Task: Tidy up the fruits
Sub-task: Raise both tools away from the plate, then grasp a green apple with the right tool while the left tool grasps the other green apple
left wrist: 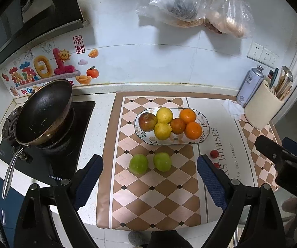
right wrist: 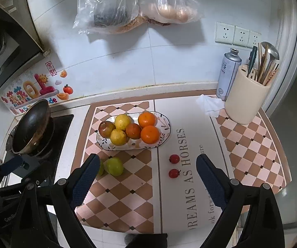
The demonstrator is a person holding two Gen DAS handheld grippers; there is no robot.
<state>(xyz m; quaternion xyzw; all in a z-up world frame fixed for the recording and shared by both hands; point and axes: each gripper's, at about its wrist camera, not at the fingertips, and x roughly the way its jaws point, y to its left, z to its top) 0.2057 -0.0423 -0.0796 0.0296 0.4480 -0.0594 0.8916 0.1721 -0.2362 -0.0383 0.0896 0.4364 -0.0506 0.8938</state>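
At the far left you have a dark pan [left wrist: 43,111] on the stove [left wrist: 45,157]. To its right, the checkered mat [left wrist: 154,196] covers the counter [left wrist: 105,97]. On the mat stands the oval plate [left wrist: 205,124] with six fruits: a reddish apple [left wrist: 147,122], two lemons [left wrist: 164,115], a dark orange fruit [left wrist: 177,125] and two oranges [left wrist: 187,115]. Nearer to you, two green fruits [left wrist: 138,163] lie on the mat, just beside each other. Your left gripper [left wrist: 149,177] hangs above them with its fingers wide open and nothing between them. Right of the green fruits, two small red fruits [right wrist: 174,158] lie on the printed white strip, apart from the plate. Your right gripper [right wrist: 148,178] is over them, its fingers also open and empty. At the far right stand a spray can [right wrist: 228,74] and a cream utensil holder [right wrist: 245,97].
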